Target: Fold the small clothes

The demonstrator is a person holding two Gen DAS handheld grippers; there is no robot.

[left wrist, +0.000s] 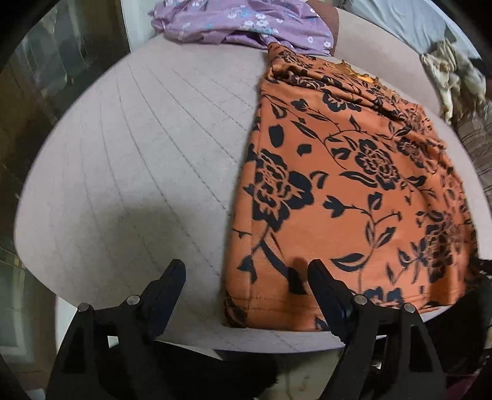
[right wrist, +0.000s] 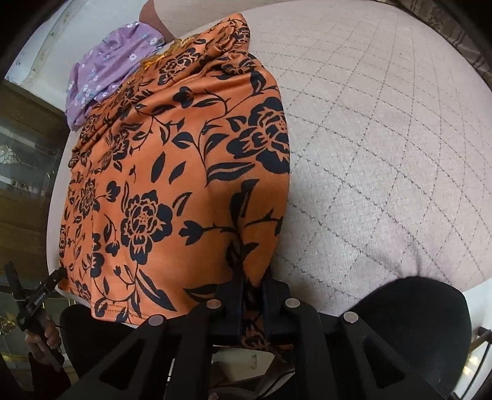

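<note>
2 grippers are close by: the left gripper [left wrist: 246,270] is spread wide apart over the near hem, the right gripper [right wrist: 253,286] pinches the near edge of 1 orange flowered cloth [right wrist: 172,172] lying on the quilted pad [right wrist: 384,138]. Farther back sits 1 purple flowered cloth [left wrist: 233,21]. No writing is readable.

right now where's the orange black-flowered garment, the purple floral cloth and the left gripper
orange black-flowered garment [left wrist: 344,197]: left wrist view, flat middle panel
purple floral cloth [left wrist: 233,21]: left wrist view, crumpled centre
left gripper [left wrist: 246,274]: left wrist view, midway between fingertips
</note>
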